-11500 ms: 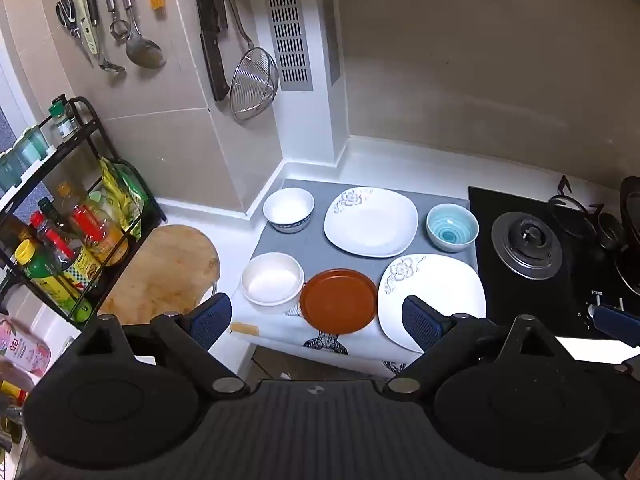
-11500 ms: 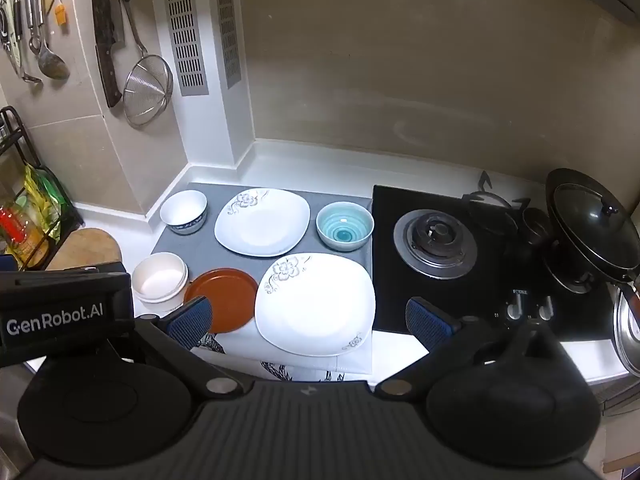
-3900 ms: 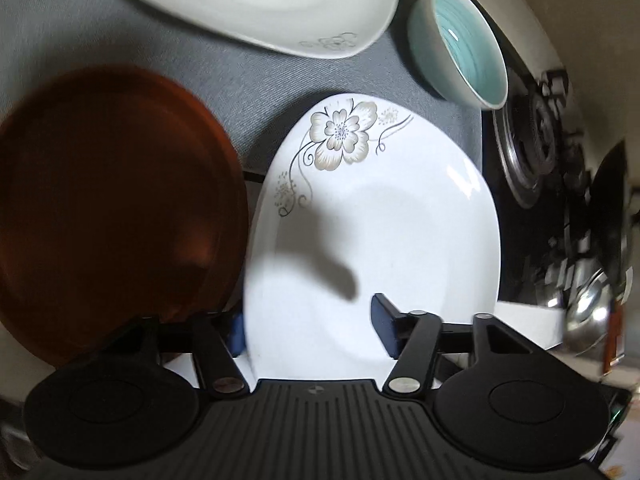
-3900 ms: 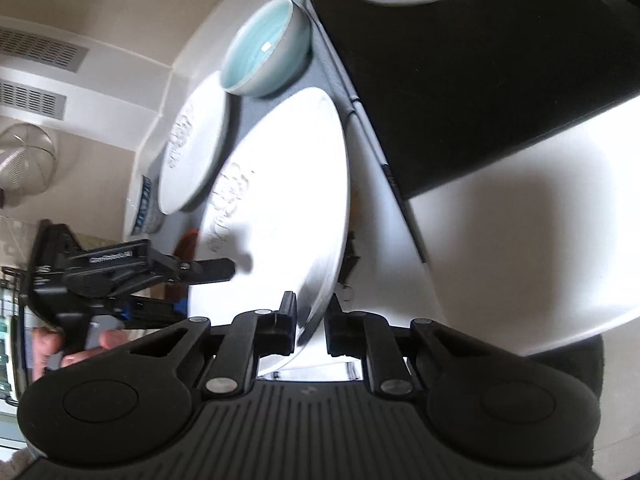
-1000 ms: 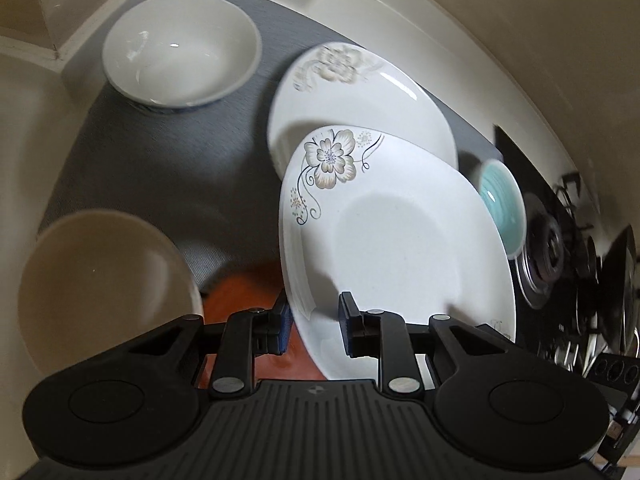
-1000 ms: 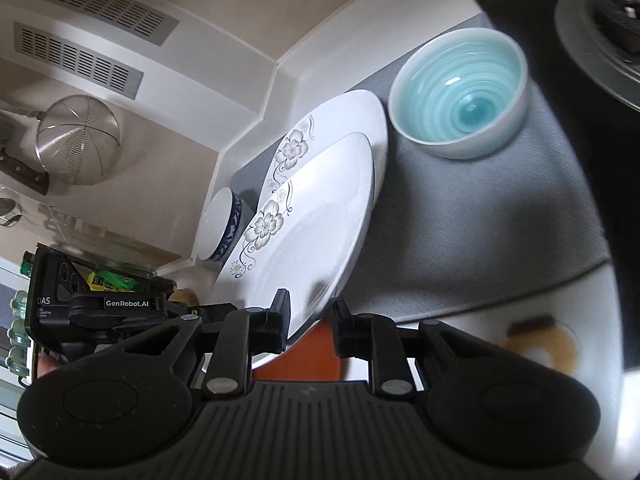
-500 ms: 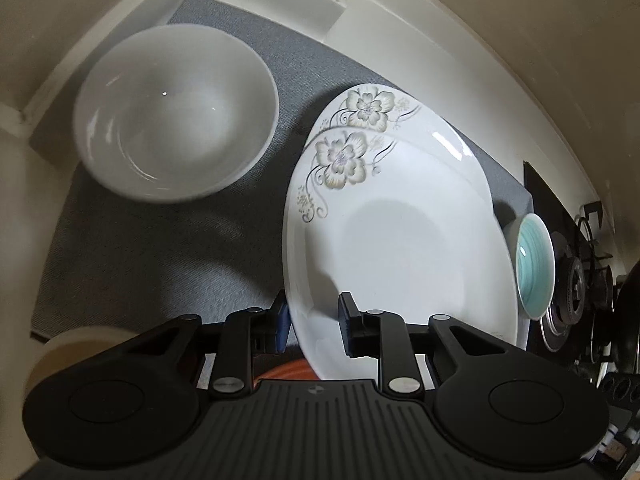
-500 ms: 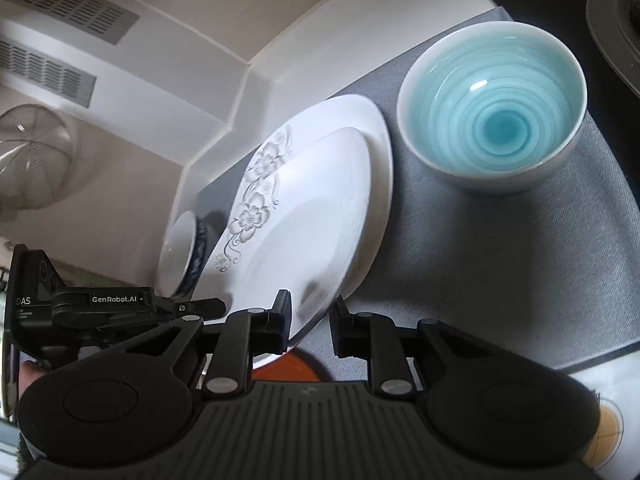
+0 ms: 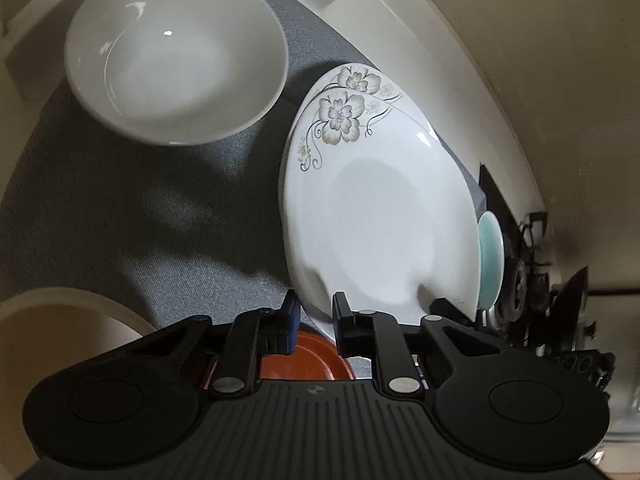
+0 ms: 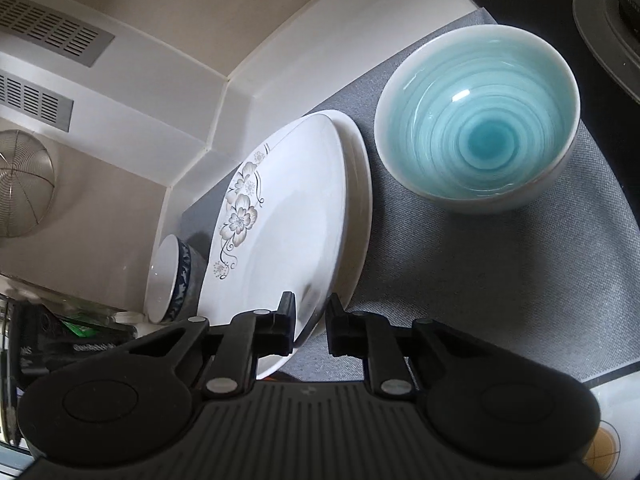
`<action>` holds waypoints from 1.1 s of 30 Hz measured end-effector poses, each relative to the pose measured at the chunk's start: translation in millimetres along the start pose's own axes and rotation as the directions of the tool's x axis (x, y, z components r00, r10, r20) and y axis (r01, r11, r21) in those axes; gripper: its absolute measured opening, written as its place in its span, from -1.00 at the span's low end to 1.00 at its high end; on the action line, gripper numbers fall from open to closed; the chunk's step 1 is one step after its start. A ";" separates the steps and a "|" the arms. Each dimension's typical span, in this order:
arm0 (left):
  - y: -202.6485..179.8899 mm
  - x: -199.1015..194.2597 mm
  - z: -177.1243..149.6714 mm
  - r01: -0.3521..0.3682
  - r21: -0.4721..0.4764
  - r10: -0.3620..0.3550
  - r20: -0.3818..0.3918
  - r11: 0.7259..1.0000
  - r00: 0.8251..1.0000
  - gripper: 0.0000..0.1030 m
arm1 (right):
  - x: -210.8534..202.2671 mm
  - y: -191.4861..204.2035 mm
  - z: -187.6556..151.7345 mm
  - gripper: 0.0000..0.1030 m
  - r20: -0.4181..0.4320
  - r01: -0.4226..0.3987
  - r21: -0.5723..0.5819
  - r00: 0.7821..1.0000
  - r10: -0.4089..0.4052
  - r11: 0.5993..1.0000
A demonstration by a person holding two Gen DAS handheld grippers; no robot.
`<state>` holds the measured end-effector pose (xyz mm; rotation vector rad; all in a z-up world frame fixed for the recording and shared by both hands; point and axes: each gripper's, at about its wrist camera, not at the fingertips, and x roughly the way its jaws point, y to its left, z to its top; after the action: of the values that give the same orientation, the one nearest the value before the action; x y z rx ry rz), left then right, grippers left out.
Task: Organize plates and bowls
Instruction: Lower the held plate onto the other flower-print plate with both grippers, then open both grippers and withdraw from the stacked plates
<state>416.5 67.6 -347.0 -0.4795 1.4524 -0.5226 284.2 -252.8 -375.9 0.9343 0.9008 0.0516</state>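
White floral plate [image 9: 380,216] pinched at near rim by left hand-held gripper [image 9: 314,314] and right hand-held gripper [image 10: 310,316], stacked on second floral plate [image 10: 358,184]; teal bowl [image 10: 478,136] beside.

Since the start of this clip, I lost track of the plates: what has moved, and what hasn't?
The flowered plate that lay at the mat's front right was gripped at its rim by the left claw and the right claw, lifted, and carried back onto the second flowered plate, still held. The blue bowl, white bowl, cream bowl and brown plate stayed put.
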 end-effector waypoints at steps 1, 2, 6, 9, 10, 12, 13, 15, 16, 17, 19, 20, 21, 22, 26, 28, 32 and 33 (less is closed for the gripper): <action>0.9 0.0 0.0 0.004 -0.006 -0.004 0.003 1.000 1.000 -0.67 | 0.5 -1.0 1.4 -0.66 -0.005 -0.006 0.006 1.000 0.006 1.000; 1.5 -0.4 0.3 0.005 -0.009 -0.005 0.008 1.000 1.000 -0.68 | 1.3 -1.7 2.5 -0.64 -0.013 -0.012 0.009 1.000 0.012 1.000; 5.8 -2.8 3.7 0.034 -0.050 -0.033 0.028 0.998 0.999 -0.74 | 0.9 -1.0 4.6 -0.55 -0.027 -0.019 0.005 0.999 0.019 1.000; 6.3 -2.8 4.5 0.024 -0.050 -0.022 0.028 0.998 0.999 -0.77 | -1.4 -0.9 2.2 -0.47 -0.042 -0.002 -0.007 0.999 0.002 1.000; 5.9 -1.9 4.8 0.016 -0.048 -0.015 0.027 0.999 1.000 -0.77 | -2.4 -1.3 1.6 -0.43 -0.049 0.001 -0.003 0.999 -0.001 1.000; 5.7 0.6 4.0 0.000 -0.045 0.001 0.022 0.999 1.000 -0.77 | -5.8 -2.5 -0.7 -0.41 -0.053 0.004 -0.002 0.999 -0.004 1.000; 5.9 0.6 3.9 0.004 -0.047 -0.003 0.023 0.999 1.000 -0.77 | -8.5 -2.0 -1.4 -0.40 -0.051 0.004 -0.004 0.999 -0.005 1.000; 5.8 0.2 3.4 0.005 -0.048 -0.004 0.022 0.999 1.000 -0.77 | -13.3 0.1 -2.7 -0.40 -0.047 0.011 -0.018 0.999 -0.012 1.000; 5.6 0.3 3.6 0.005 -0.048 -0.004 0.022 0.999 1.000 -0.77 | -15.4 0.4 -3.1 -0.40 -0.041 0.015 -0.021 0.999 -0.016 1.000; 5.3 0.1 3.5 0.003 -0.046 -0.002 0.024 0.999 1.000 -0.77 | -16.8 0.6 -3.6 -0.40 -0.036 0.017 -0.018 0.999 -0.018 1.000; 4.4 -0.1 3.5 -0.005 -0.040 0.006 0.026 0.999 1.000 -0.77 | -18.9 1.1 -4.6 -0.40 -0.029 0.022 -0.009 0.999 -0.022 1.000; 3.9 -0.3 3.4 -0.007 -0.039 0.008 0.025 0.999 1.000 -0.76 | -19.6 2.4 -5.3 -0.40 -0.024 0.027 -0.014 0.999 -0.028 1.000; 3.4 -0.2 3.3 -0.011 -0.037 0.012 0.026 0.999 1.000 -0.76 | -20.8 3.9 -6.6 -0.42 -0.017 0.034 -0.022 0.999 -0.034 0.999; 2.1 0.9 3.4 -0.013 -0.036 0.013 0.026 0.999 1.000 -0.76 | -22.3 5.2 -8.0 -0.50 -0.007 0.044 -0.035 0.999 -0.044 0.998; -2.1 -0.1 3.1 -0.025 -0.021 0.026 0.031 0.999 0.999 -0.75 | -22.6 1.5 -12.6 -0.69 0.025 0.061 -0.054 0.998 -0.059 0.997; -4.2 1.0 4.2 -0.036 -0.007 0.037 0.037 0.999 0.999 -0.75 | -18.1 1.3 -11.3 -0.71 0.030 0.073 -0.046 0.997 -0.071 0.996; -7.2 3.3 12.5 -0.068 0.014 0.068 0.037 0.998 0.997 -0.74 | -7.7 6.8 -8.1 -0.71 0.036 0.103 -0.059 0.994 -0.101 0.993; -7.3 4.5 14.7 -0.074 0.017 0.073 0.037 0.997 0.997 -0.74 | -6.2 6.8 -8.3 -0.71 0.036 0.106 -0.060 0.994 -0.104 0.993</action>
<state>431.0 58.9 -345.2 -0.4169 1.4241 -0.4661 276.7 -245.5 -369.3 0.8268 0.9117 -0.0252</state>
